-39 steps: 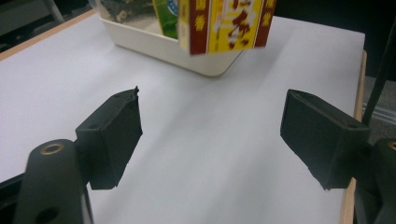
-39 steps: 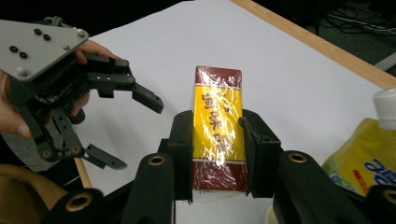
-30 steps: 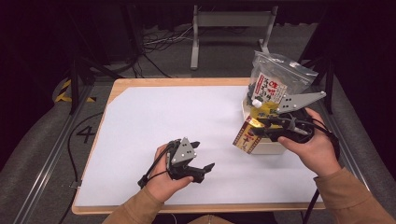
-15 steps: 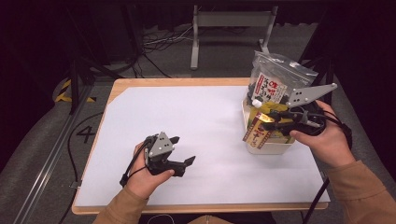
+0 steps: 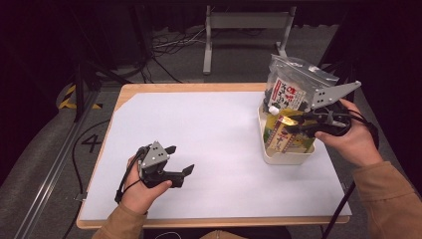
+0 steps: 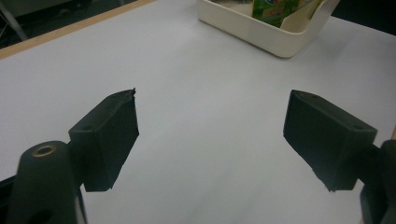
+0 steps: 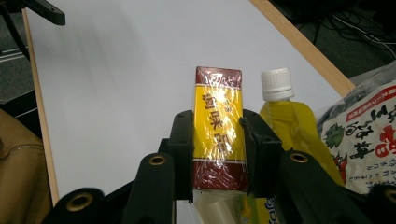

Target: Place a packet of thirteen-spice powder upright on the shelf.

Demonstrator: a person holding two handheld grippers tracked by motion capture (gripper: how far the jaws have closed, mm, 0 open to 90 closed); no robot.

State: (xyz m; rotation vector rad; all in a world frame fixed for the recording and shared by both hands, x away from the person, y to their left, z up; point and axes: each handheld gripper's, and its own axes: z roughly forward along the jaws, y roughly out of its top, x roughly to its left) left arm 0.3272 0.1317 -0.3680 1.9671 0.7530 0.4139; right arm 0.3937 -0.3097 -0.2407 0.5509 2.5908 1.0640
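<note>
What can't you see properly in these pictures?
- Bottom of the yellow and red box: right gripper view, hidden behind the right hand-held gripper clamped on it.
- Contents of the white tub: left gripper view, cut off by the top edge.
- Writing on the snack bag: high view, too small to read.
- Yellow pouch below its cap: right gripper view, partly covered by a jaw.

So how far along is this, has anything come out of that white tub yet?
Nothing lies out on the white table sheet yet. In hand: the right gripper is clamped on a yellow and red box above the white tub. The left gripper waits open, holding nothing. The yellow pouch and the printed bag are in the tub too.
</note>
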